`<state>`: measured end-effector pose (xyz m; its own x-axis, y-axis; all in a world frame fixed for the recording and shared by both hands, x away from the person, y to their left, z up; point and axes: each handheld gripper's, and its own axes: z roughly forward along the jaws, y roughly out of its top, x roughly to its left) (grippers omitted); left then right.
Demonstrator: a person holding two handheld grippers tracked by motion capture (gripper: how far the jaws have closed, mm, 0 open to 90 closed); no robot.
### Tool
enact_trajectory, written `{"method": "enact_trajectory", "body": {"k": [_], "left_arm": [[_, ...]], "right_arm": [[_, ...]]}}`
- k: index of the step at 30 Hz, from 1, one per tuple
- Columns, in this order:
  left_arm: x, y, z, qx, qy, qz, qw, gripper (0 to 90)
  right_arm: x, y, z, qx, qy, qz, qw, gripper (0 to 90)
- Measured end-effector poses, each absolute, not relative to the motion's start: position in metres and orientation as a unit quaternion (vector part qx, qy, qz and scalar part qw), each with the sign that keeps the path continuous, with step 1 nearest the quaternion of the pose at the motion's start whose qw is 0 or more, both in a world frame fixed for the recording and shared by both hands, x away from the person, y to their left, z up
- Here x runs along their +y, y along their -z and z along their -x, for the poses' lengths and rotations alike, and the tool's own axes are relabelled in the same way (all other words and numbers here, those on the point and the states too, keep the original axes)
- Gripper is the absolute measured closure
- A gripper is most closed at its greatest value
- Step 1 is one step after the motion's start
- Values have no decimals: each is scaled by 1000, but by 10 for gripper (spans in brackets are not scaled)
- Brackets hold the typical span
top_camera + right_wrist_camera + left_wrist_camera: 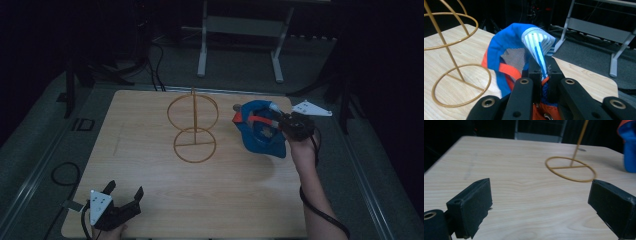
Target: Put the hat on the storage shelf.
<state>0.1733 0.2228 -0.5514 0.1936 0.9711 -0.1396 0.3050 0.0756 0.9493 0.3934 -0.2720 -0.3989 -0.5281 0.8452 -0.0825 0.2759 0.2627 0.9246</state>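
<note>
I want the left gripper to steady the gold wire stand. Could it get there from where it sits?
Probably yes. The left gripper sits open at the table's near corner, and bare wood lies between it and the wire stand. The cap hangs off to the side.

cap (260, 131) right of wire stand (193, 126), on table (150, 200)

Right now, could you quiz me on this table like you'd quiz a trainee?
1. True or false: the left gripper holds something.
2. What does the right gripper pinch: A the gold stand, B the blue cap, C a cable?
3. Which side of the stand is the cap on, in the high view?

Key: 1 false, its jaws are open over the table. 2 B. 3 the right.
</note>
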Motion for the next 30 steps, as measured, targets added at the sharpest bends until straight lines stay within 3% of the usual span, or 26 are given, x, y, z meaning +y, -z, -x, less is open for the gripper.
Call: {"method": "enact_trajectory", "body": {"k": [10,30], "left_arm": [[198,542,-166,502,-327,-647,472,49],[161,507,-176,428,-269,-703,500,52]], "right_arm": [[-281,393,-366,733,-483,-371,304,855],[-264,387,-294,739,-528,-308,283,855]]}}
